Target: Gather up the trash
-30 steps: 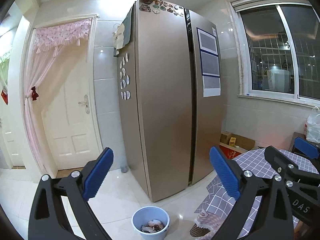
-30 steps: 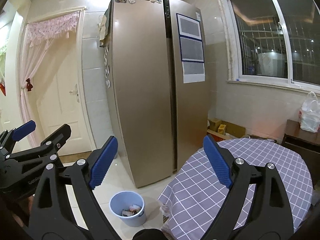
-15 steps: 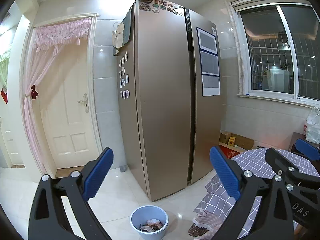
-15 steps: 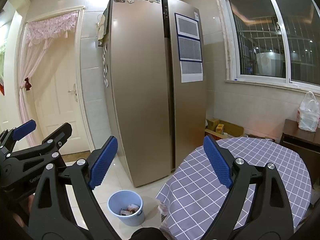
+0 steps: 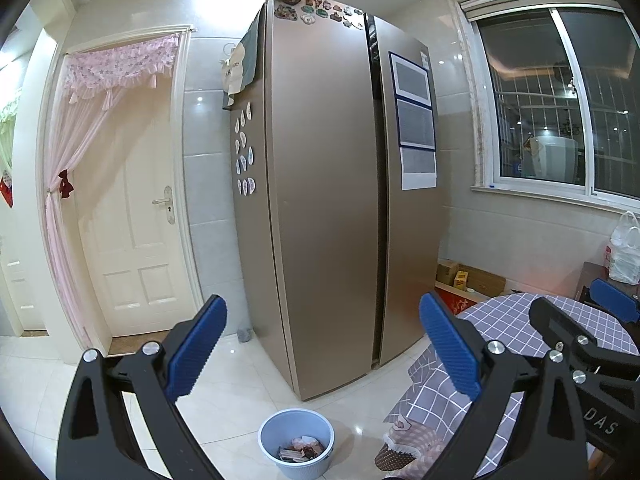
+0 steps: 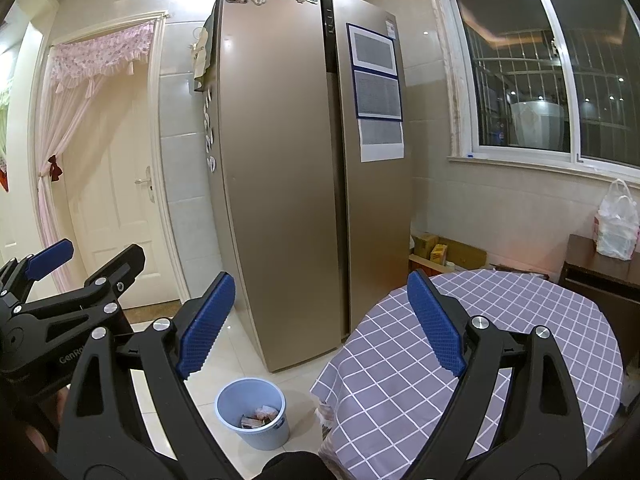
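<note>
I am looking into a tiled kitchen with a glossy white floor, a tall bronze two-door refrigerator [image 5: 332, 200] in the middle, a cream panelled door behind a pink curtain to its left, and a dark barred window to its right. A round table under a purple-and-white checked cloth [image 6: 480, 344] fills the lower right; its top shows no litter that I can see. I hold my left gripper [image 5: 320, 356] raised with its blue-padded jaws spread wide and nothing between them. My right gripper [image 6: 320, 328] is likewise wide and carrying nothing, level over the table edge. On the floor between refrigerator and table stands a small pale-blue plastic waste bin [image 5: 296, 430], placed within easy reach, with crumpled wrappers and paper scraps [image 5: 301, 447] lying inside it. I judge the collecting nearly or wholly finished.
</note>
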`<act>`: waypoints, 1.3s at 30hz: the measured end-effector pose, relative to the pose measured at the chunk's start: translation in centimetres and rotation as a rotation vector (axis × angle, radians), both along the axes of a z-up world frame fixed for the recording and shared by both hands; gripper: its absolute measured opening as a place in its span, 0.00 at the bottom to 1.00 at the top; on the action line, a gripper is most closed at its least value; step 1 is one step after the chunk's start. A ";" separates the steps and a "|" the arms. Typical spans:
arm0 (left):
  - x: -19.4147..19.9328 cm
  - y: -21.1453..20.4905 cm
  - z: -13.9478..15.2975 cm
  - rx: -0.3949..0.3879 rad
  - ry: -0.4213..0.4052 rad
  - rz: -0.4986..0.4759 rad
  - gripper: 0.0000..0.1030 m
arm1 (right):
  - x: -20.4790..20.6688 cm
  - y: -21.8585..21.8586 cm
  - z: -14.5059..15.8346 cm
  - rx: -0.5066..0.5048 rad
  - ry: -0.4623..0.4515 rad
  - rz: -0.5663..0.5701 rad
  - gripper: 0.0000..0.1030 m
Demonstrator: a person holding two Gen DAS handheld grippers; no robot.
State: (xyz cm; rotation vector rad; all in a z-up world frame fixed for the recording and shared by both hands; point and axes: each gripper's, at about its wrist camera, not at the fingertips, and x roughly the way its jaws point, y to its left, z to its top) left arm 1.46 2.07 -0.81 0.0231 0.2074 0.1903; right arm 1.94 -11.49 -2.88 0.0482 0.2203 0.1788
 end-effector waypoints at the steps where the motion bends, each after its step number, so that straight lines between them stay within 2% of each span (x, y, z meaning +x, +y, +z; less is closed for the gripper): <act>1: 0.1 0.1 0.1 0.000 0.000 -0.001 0.93 | 0.0 0.0 0.0 0.001 0.000 0.000 0.84; 39: 0.1 0.1 -0.2 0.008 -0.003 -0.004 0.93 | -0.1 -0.2 0.0 0.001 -0.002 -0.005 0.85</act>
